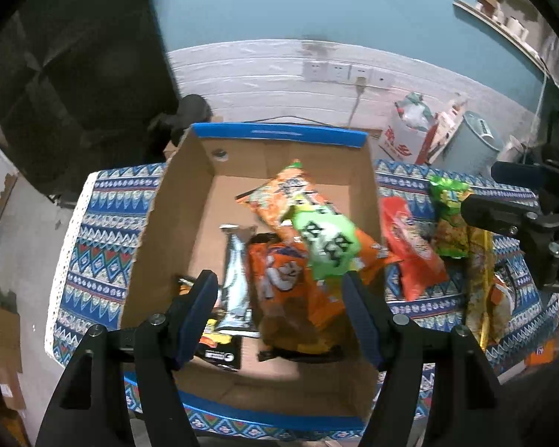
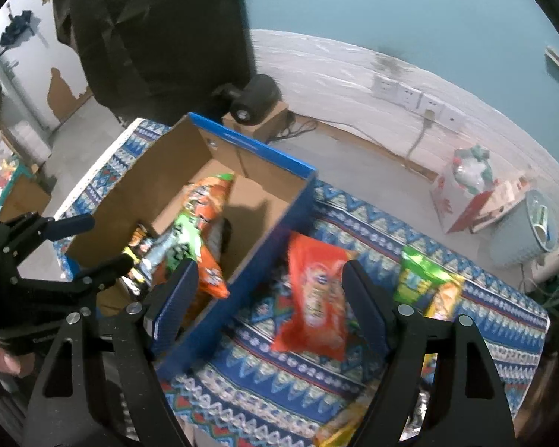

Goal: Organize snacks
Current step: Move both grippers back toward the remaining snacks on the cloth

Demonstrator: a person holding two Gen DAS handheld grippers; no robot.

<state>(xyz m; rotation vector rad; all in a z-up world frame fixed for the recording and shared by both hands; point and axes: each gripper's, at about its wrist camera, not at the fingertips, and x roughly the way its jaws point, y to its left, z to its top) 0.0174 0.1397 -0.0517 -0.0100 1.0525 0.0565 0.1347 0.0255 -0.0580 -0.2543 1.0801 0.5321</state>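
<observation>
Motion blur softens both wrist views, so most wrapper print is unreadable, and the near wall of the cardboard box (image 1: 160, 223) is partly hidden behind the left gripper (image 1: 279, 290), whose own arms cut off the nearest packets. That left gripper hangs over the box with its jaws spread wide, nothing pinched between them; below the gap lie an orange snack bag (image 1: 279, 283) and a silver packet (image 1: 236, 283), and a black packet (image 1: 220, 354) is half covered by the left finger. The right gripper (image 2: 270, 290) is just outside the box's right wall, jaws likewise spread and gripping nothing, straddling the blue wall edge and the red snack bag (image 2: 316, 298) that lies on the patterned tablecloth (image 2: 261, 383). Deeper in the box, a green packet (image 1: 328, 246) bearing large dark characters, too smeared to read, rests on a long orange packet (image 1: 287, 193). Right of the box, beyond the red bag, a green-and-yellow bag (image 2: 421, 279) sits on the cloth; its label is illegible. Farther back, on the floor beyond the box, a white carton (image 1: 402, 141) shows red characters I cannot make out, beside a pale bin (image 1: 473, 145).
</observation>
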